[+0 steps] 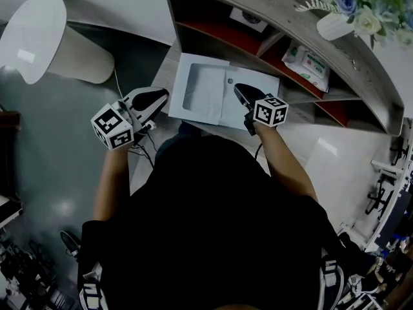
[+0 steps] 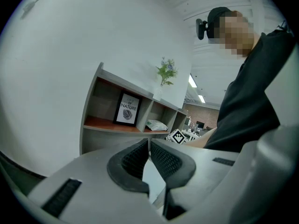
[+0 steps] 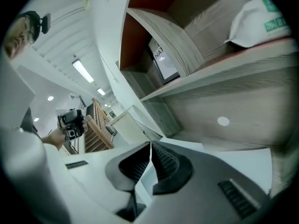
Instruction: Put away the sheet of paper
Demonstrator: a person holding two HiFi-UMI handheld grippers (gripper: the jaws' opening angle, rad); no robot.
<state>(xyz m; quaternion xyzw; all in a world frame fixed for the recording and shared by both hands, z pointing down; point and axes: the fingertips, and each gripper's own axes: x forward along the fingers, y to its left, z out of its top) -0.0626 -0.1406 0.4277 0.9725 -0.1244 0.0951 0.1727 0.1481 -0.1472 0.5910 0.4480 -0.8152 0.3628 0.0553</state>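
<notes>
Person (image 1: 219,225) in black fills the bottom. Up ahead is the shelf (image 1: 361,76), with the sheet of paper (image 1: 200,95) on the table (image 1: 166,66) in front of it. Right hand-held gripper (image 1: 240,93) is pinched tight on the sheet, and the left hand-held gripper (image 1: 160,97) is closed on nothing.

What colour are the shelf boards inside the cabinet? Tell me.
The shelf boards are reddish-brown; the head view shows them best.

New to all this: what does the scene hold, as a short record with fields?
Place: grey shelf unit with a ledge below
Pale sheet: flat on the ledge; paper or thin folder, cannot tell
Right gripper: over the sheet's right part, shut on a thin pale edge
Left gripper: beside the sheet's left edge, jaws together, empty
Shelves: framed print, white packet; vase on top
</notes>
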